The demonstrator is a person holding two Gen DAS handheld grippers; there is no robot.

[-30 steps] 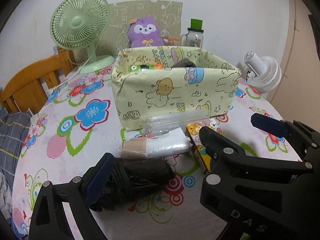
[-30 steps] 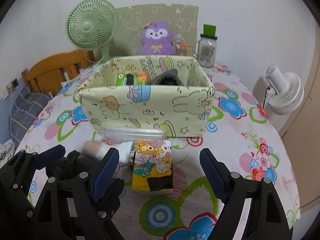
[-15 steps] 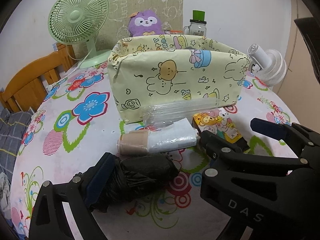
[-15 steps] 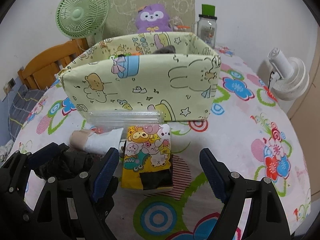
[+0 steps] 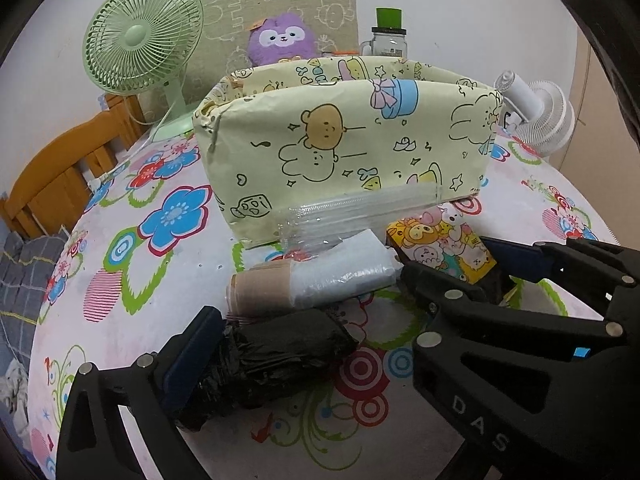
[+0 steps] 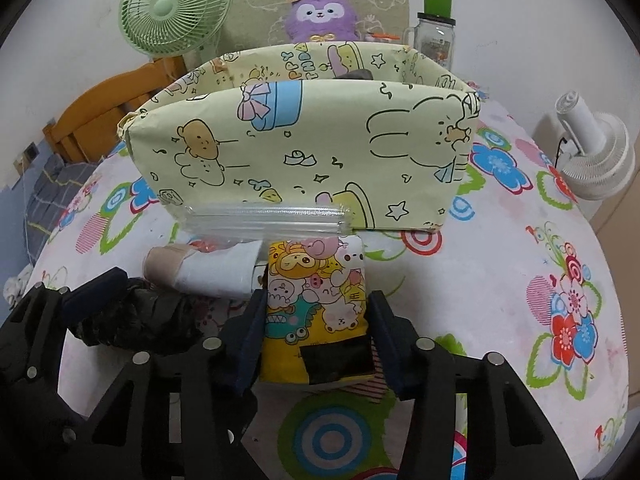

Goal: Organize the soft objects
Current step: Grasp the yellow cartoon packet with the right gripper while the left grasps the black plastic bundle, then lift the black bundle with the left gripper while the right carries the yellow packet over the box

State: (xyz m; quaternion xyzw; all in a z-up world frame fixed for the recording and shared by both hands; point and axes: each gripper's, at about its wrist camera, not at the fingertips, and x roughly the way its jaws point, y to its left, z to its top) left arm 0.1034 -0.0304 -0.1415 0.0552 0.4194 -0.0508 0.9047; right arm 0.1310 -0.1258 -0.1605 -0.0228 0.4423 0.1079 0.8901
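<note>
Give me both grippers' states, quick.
Left gripper: open, jaws either side of the black bag roll.
Right gripper: jaws just closed, pads against the yellow cartoon pack.

A home, likely a lived-in room. The counter [image 6: 500,280] wears a cloth printed with bright flowers. At its far edge, against a plain white wall, stand a green fan [image 5: 142,36], a purple plush [image 6: 322,14] and a glass jar [image 6: 434,38]. A cartoon-print box [image 5: 348,148] sits mid-counter. A wooden chair [image 5: 60,172] stands at the left edge, a white fan [image 6: 592,152] at the right.
</note>
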